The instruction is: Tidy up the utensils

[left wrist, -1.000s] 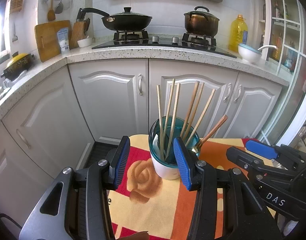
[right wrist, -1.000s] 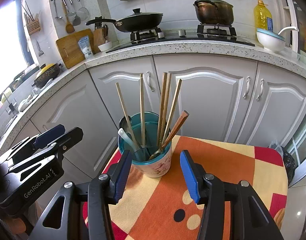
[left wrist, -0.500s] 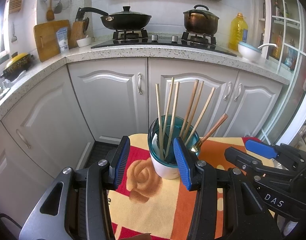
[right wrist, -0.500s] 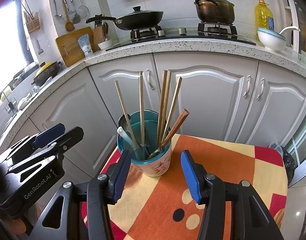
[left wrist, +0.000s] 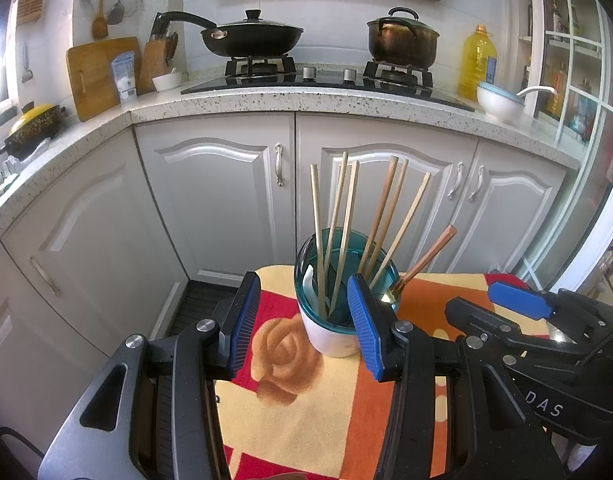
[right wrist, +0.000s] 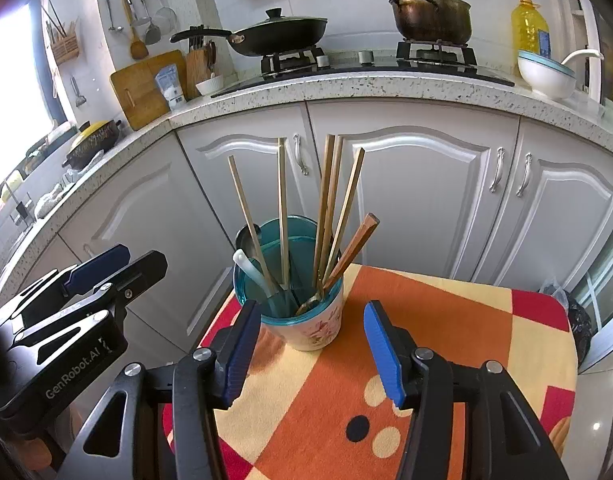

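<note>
A white cup with a teal rim [left wrist: 326, 332] stands on the orange patterned cloth [left wrist: 306, 412]. It holds several wooden chopsticks [left wrist: 340, 216], a wood-handled spoon [left wrist: 426, 256] and a white utensil. My left gripper [left wrist: 304, 320] is open and empty, just in front of the cup. In the right wrist view the cup [right wrist: 310, 320] with its chopsticks [right wrist: 326, 204] stands at the cloth's [right wrist: 426, 340] left corner. My right gripper [right wrist: 312, 344] is open and empty, just short of the cup. Each gripper shows in the other's view.
The small cloth-covered table stands before grey cabinet doors [left wrist: 222, 200]. Above is a speckled counter [left wrist: 306, 100] with a stove, a black pan [left wrist: 250, 36], a pot [left wrist: 402, 38], an oil bottle and a white bowl [left wrist: 500, 100]. A cutting board leans at the left.
Both grippers have drifted only slightly; the cup and utensils have not moved.
</note>
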A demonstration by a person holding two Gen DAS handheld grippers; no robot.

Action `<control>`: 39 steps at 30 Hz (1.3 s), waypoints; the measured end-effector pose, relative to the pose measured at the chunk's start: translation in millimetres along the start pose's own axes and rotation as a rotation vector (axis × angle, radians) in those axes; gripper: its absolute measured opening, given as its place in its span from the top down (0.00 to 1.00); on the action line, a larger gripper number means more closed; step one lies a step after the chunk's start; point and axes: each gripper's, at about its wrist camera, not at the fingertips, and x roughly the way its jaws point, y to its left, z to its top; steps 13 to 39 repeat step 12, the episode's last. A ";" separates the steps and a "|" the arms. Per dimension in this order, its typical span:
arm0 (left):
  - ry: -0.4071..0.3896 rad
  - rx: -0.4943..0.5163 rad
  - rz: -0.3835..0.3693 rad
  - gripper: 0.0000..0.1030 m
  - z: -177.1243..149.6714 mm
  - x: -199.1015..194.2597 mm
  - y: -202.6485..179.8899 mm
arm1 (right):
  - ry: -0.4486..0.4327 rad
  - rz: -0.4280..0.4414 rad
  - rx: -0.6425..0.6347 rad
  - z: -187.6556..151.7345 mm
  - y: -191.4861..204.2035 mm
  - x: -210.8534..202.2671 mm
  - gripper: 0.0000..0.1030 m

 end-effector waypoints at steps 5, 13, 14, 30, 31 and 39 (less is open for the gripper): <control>0.010 -0.002 -0.006 0.57 -1.9 4.0 -0.6 | 0.007 0.000 0.001 -1.4 -0.5 2.9 0.49; 0.015 0.007 -0.035 0.57 -6.0 10.2 -4.2 | 0.021 0.000 0.016 -4.6 -7.4 8.4 0.48; 0.015 0.007 -0.035 0.57 -6.0 10.2 -4.2 | 0.021 0.000 0.016 -4.6 -7.4 8.4 0.48; 0.015 0.007 -0.035 0.57 -6.0 10.2 -4.2 | 0.021 0.000 0.016 -4.6 -7.4 8.4 0.48; 0.015 0.007 -0.035 0.57 -6.0 10.2 -4.2 | 0.021 0.000 0.016 -4.6 -7.4 8.4 0.48; 0.015 0.007 -0.035 0.57 -6.0 10.2 -4.2 | 0.021 0.000 0.016 -4.6 -7.4 8.4 0.48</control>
